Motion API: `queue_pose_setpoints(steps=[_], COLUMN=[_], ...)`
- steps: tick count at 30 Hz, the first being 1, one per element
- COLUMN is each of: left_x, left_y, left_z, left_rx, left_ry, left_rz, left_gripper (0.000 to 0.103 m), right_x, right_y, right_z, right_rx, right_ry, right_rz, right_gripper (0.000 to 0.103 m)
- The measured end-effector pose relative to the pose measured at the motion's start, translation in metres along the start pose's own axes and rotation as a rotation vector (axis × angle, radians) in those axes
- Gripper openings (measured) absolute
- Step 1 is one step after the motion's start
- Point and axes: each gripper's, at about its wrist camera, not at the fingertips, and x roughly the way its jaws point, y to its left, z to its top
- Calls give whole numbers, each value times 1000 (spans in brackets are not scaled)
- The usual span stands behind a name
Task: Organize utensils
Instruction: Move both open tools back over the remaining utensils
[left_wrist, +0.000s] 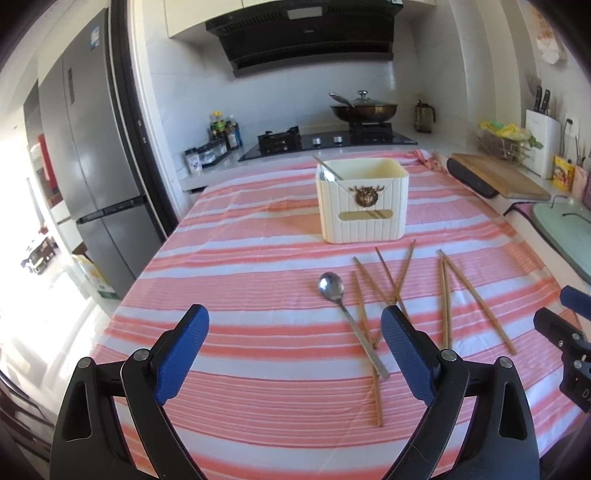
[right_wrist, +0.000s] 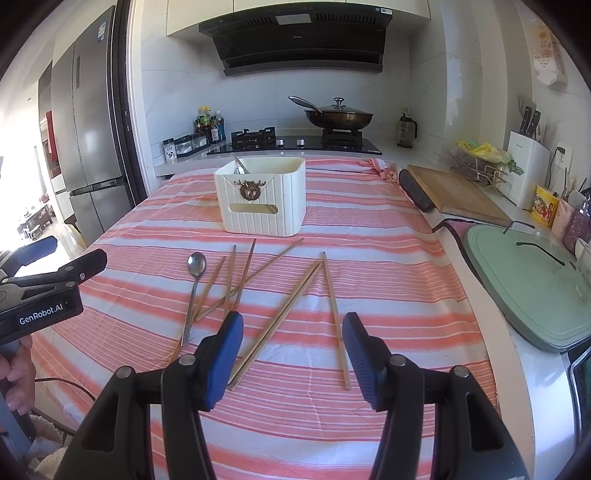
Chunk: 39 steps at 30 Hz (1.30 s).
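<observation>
A cream ribbed utensil holder (left_wrist: 362, 206) (right_wrist: 264, 199) stands mid-table with one spoon leaning inside it. On the striped cloth in front lie a metal spoon (left_wrist: 347, 314) (right_wrist: 194, 288) and several wooden chopsticks (left_wrist: 447, 295) (right_wrist: 280, 317), some crossed. My left gripper (left_wrist: 295, 325) hovers open above the cloth, the spoon's handle just inside its right finger. My right gripper (right_wrist: 293, 332) is open too, low over a pair of chopsticks that run between its blue fingers without touching them. The left gripper also shows at the left edge of the right wrist view.
A pink and white striped cloth (left_wrist: 258, 266) covers the table. A wooden cutting board (right_wrist: 454, 195) and a green board (right_wrist: 524, 280) sit to the right. Behind are a stove with a lidded wok (right_wrist: 338, 114), bottles and a grey fridge (left_wrist: 96, 158).
</observation>
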Motion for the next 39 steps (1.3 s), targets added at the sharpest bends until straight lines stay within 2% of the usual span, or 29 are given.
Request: queue_pose_setpoints(steps=[8,15,24,39], left_x=[-6,-5,-16,-22], left_y=[-2,-4,-12,-16], left_z=[2,1,4,5], left_rx=[12,24,59,76], left_ry=[-23,-1,18,10], left_rz=[15,19,-38,-46], left_gripper=[97,97,98,98], right_x=[-1,-3,-4,-4], right_y=[2,3,-3,-7], right_z=[0,-1,0,-3], right_rx=[-3,-4,10,11], right_ry=[1,0,1,6], right_rz=[-4,-2,-24,-31], right_gripper=[57,57,57,57])
